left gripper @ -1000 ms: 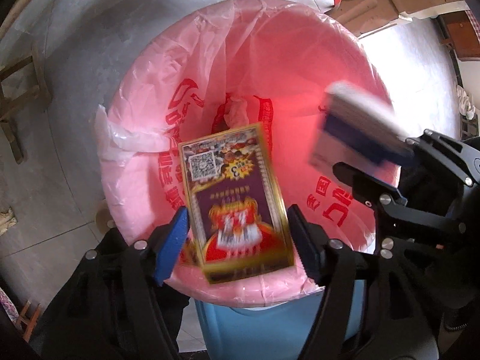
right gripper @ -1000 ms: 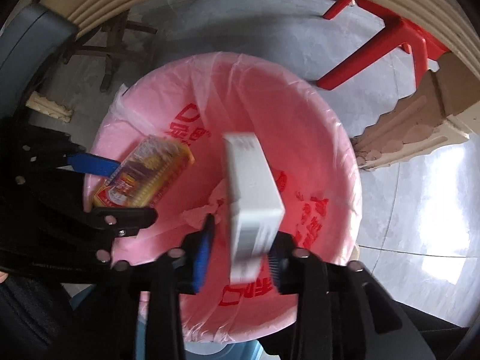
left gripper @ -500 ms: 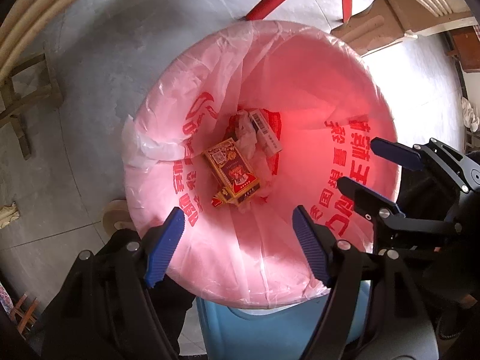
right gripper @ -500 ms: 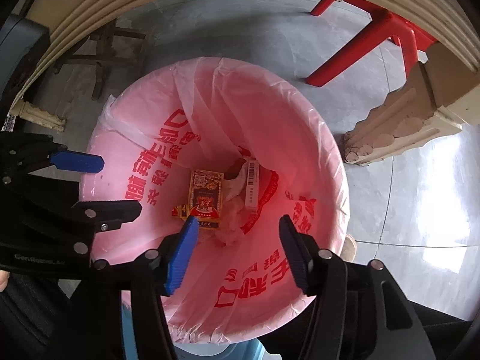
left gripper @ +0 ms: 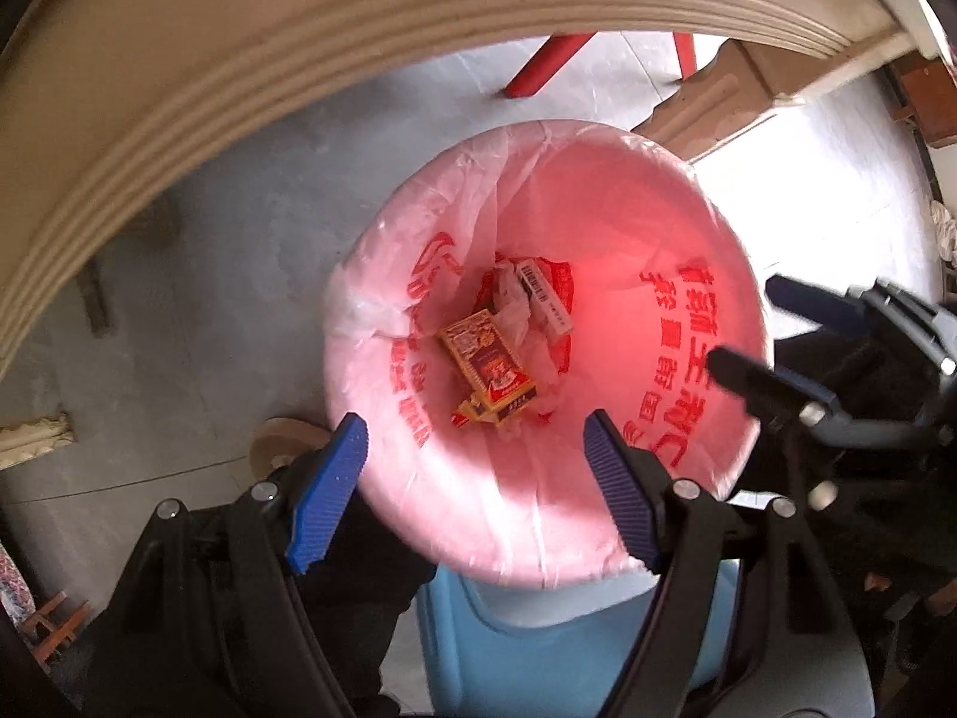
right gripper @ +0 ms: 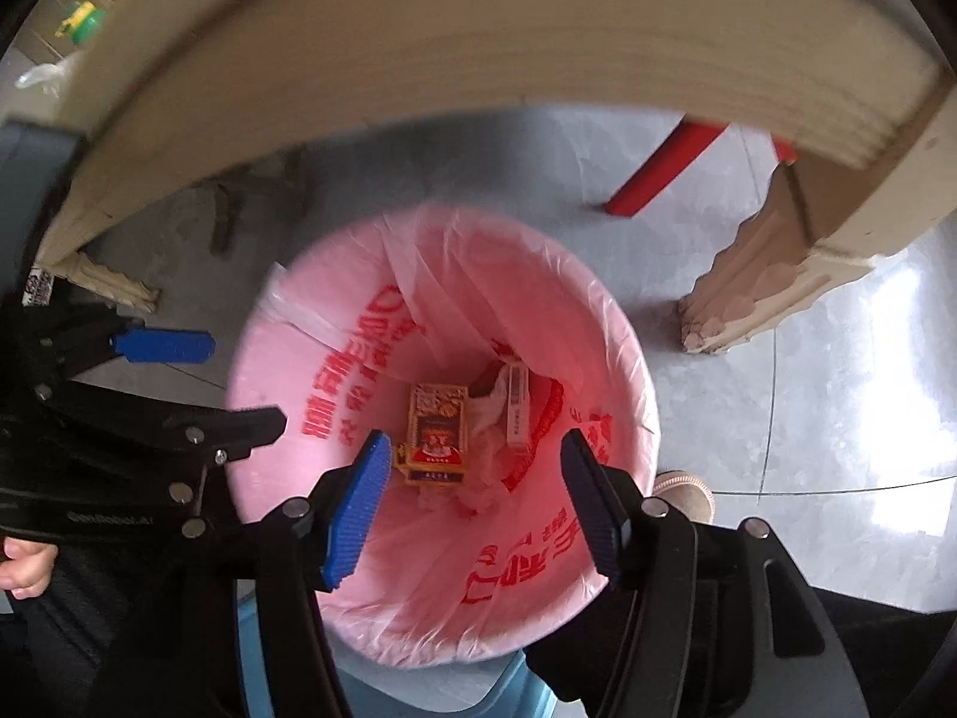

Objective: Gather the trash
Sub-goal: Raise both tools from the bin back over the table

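Note:
A blue bin lined with a pink bag (left gripper: 598, 209) stands on the floor below both grippers; it also shows in the right wrist view (right gripper: 335, 359). At its bottom lie a gold and red box (left gripper: 487, 362), a white box (left gripper: 543, 294) and crumpled paper. The right wrist view shows the gold and red box (right gripper: 435, 431) and the white box (right gripper: 515, 404) too. My left gripper (left gripper: 475, 481) is open and empty above the bin's near rim. My right gripper (right gripper: 475, 499) is open and empty above the bin. Each gripper shows in the other's view, the right one (left gripper: 777, 341) and the left one (right gripper: 197, 377).
A cream table edge (left gripper: 239, 60) arches over the far side of the bin, also in the right wrist view (right gripper: 478, 60). A red stool leg (right gripper: 658, 173) and a carved table leg (right gripper: 765, 275) stand on the grey tiled floor behind the bin.
Both grippers opened and let go of their boxes, which fell to the bottom of the bin. Both grippers have since risen and the table edge has come into view.

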Motion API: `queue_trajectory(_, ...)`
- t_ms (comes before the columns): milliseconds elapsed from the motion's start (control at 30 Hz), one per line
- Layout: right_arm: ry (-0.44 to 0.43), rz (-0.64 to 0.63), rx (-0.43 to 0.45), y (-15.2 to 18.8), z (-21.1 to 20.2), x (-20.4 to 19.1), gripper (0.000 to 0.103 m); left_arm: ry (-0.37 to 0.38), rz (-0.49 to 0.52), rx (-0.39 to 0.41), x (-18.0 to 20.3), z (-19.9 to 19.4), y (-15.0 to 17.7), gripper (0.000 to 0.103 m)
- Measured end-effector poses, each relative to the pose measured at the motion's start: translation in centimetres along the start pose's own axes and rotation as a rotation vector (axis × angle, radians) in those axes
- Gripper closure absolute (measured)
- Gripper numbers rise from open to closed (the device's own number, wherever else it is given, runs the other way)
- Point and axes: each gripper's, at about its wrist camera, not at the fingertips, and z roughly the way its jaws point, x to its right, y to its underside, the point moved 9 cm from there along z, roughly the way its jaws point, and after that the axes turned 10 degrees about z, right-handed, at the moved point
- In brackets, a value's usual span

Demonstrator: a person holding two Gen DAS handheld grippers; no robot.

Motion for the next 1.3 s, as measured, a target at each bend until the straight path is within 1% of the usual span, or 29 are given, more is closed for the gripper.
queue_trajectory(67, -0.007, -0.008, 0.050, -0.2, -2.4, -0.6, 0.044, -0.010, 0.008, 0.016, 0.2, -1.6, 0.8, 0.030)
queue_trajectory(100, -0.031, -0.004, 0.082, -0.5, -4.1, -1.1, 0.044, -0.013, 0.009, 0.039, 0.4, -3.1, 1.1, 0.030)
queue_trajectory(167, -0.069, -0.001, 0.130, -0.9, -6.6, -1.9, 0.044, -0.019, 0.009, 0.091, 0.4, -5.7, 1.5, 0.030)
queue_trajectory(267, -0.097, -0.031, 0.237, -2.2, -11.6, -3.5, 0.044, -0.039, -0.017, 0.181, -0.3, -10.9, 2.0, 0.030)
queue_trajectory(333, -0.106, -0.054, 0.304, -3.0, -14.4, -4.5, 0.041, -0.049, -0.054, 0.253, -1.3, -14.8, 2.1, 0.030)
queue_trajectory(367, -0.120, -0.064, 0.336, -3.5, -16.0, -5.0, 0.036, -0.052, -0.072, 0.283, -1.9, -16.6, 2.1, 0.030)
queue_trajectory(433, -0.156, -0.070, 0.385, -4.6, -18.5, -5.9, 0.036, -0.056, -0.119, 0.341, -3.3, -20.5, 1.8, 0.030)
queue_trajectory(533, -0.191, -0.082, 0.461, -6.5, -21.8, -7.0, 0.036, -0.071, -0.184, 0.402, -5.1, -25.2, 1.0, 0.029)
queue_trajectory(600, -0.195, -0.104, 0.511, -8.1, -23.9, -7.8, 0.036, -0.091, -0.231, 0.430, -6.4, -27.4, 0.2, 0.028)
queue_trajectory(633, -0.199, -0.109, 0.525, -8.6, -24.5, -8.1, 0.036, -0.094, -0.253, 0.434, -6.9, -28.2, -0.1, 0.025)
queue_trajectory(733, -0.218, -0.125, 0.569, -10.5, -26.5, -8.8, 0.036, -0.071, -0.323, 0.426, -7.8, -29.1, -1.6, 0.025)
queue_trajectory(833, -0.219, -0.151, 0.602, -12.3, -28.1, -9.5, 0.035, -0.059, -0.402, 0.434, -8.8, -29.4, -3.1, 0.025)
queue_trajectory(867, -0.212, -0.160, 0.611, -13.1, -28.6, -9.6, 0.035, -0.050, -0.441, 0.432, -9.4, -29.7, -3.1, 0.025)
queue_trajectory(933, -0.221, -0.169, 0.611, -14.9, -29.0, -10.0, 0.034, 0.008, -0.530, 0.423, -10.2, -29.2, -3.8, 0.025)
queue_trajectory(1000, -0.241, -0.175, 0.608, -16.5, -29.6, -10.4, 0.034, 0.035, -0.589, 0.401, -10.6, -28.4, -4.6, 0.025)
queue_trajectory(1100, -0.245, -0.189, 0.608, -19.2, -30.1, -10.9, 0.034, 0.016, -0.632, 0.401, -11.3, -28.2, -5.7, 0.025)
queue_trajectory(1200, -0.242, -0.203, 0.611, -21.6, -30.2, -11.2, 0.034, 0.037, -0.686, 0.391, -12.1, -28.0, -6.3, 0.025)
queue_trajectory(1300, -0.247, -0.215, 0.604, -23.6, -29.9, -11.7, 0.034, 0.019, -0.737, 0.382, -13.0, -27.7, -6.7, 0.025)
